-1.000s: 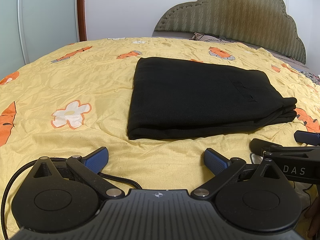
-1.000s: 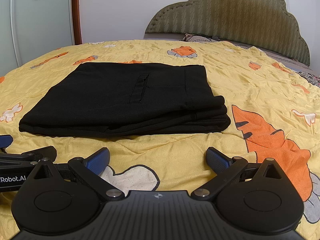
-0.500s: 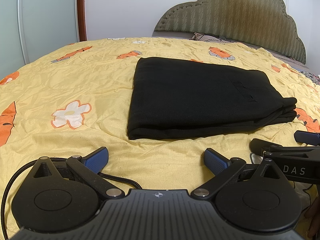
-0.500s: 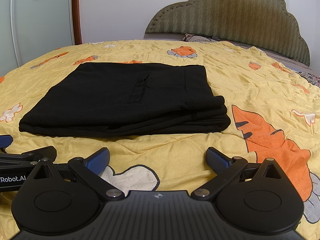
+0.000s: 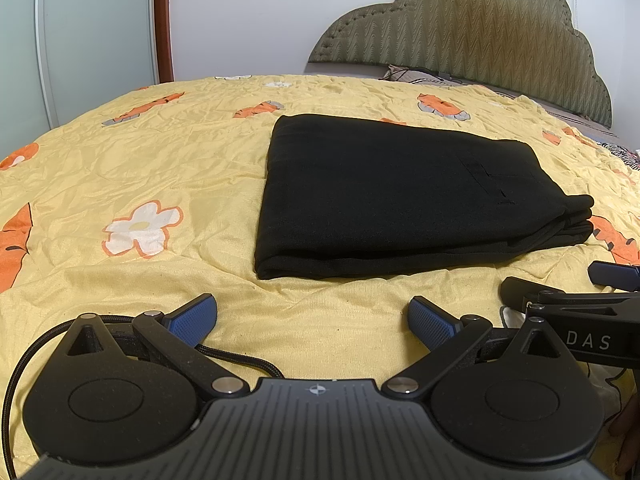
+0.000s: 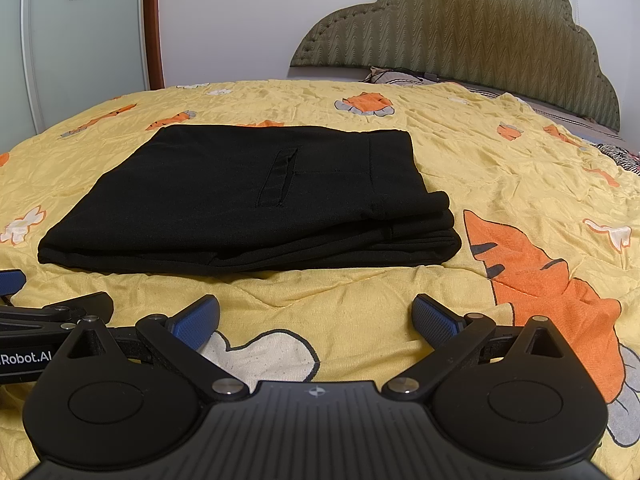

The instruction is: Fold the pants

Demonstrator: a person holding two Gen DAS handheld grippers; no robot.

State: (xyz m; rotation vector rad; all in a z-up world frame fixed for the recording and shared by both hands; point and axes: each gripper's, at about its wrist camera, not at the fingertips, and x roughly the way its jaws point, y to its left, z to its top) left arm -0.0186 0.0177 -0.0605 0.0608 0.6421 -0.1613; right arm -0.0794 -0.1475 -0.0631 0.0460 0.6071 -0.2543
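Black pants (image 5: 400, 196) lie folded in a flat, layered rectangle on the yellow bedspread (image 5: 160, 184). In the right wrist view the pants (image 6: 256, 204) show a pocket slit on top and stacked edges at their right end. My left gripper (image 5: 312, 314) rests low on the bed just in front of the pants, open, nothing between its blue pads (image 5: 192, 316). My right gripper (image 6: 316, 314) sits the same way beside it, open and empty. Each gripper shows at the edge of the other's view: the right gripper (image 5: 568, 292), the left gripper (image 6: 48, 308).
The bedspread (image 6: 520, 184) carries orange tiger and white flower prints. A padded olive headboard (image 5: 460, 36) and a pillow (image 5: 424, 76) stand at the far end. A glass wardrobe door (image 5: 92, 40) and white wall lie behind. A black cable (image 5: 240, 358) trails by the left gripper.
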